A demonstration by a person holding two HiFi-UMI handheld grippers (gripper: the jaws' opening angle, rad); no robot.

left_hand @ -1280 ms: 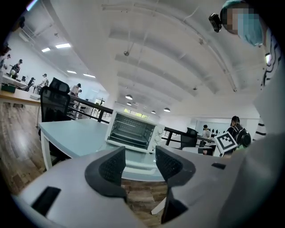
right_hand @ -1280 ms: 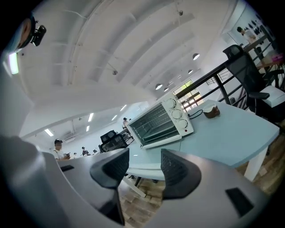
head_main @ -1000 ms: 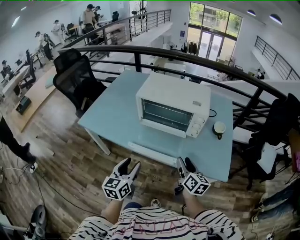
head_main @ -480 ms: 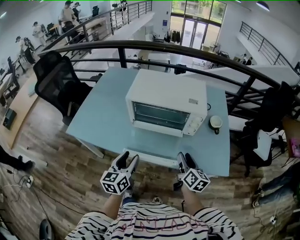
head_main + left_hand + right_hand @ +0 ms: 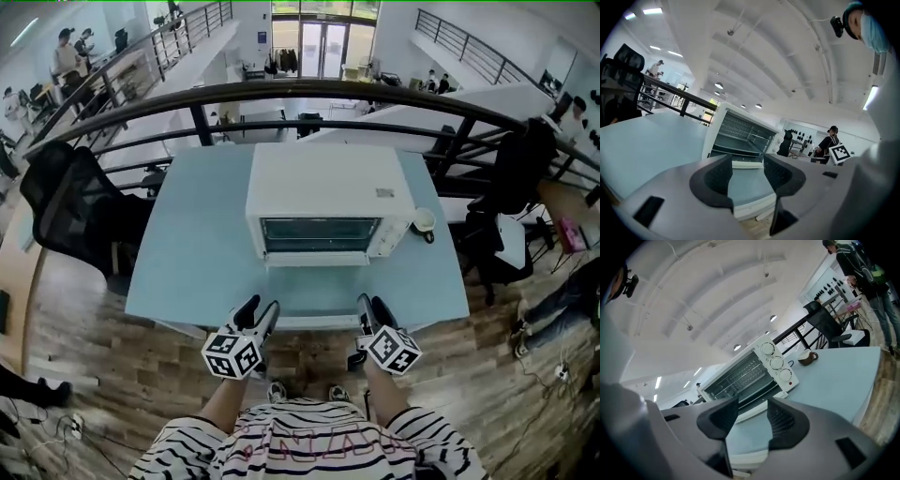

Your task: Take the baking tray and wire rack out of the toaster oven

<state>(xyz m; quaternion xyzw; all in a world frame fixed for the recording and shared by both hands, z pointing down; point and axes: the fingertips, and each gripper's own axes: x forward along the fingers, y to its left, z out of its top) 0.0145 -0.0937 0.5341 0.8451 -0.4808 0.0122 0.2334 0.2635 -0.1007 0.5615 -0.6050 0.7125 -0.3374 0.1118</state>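
Left gripper [image 5: 259, 307] and right gripper [image 5: 372, 305] hover at the near edge of the table [image 5: 187, 244], facing the toaster oven [image 5: 323, 187]. Both are empty with jaws parted, and the right's have just been closing.

The table [image 5: 178, 262] and toaster oven [image 5: 323, 183] are seen steeply from above in the head view, with the left gripper [image 5: 260, 307] and right gripper [image 5: 372, 304] lowest. In each gripper view the oven's front is faced low across the tabletop (tilted on the right); it is shared by all three.
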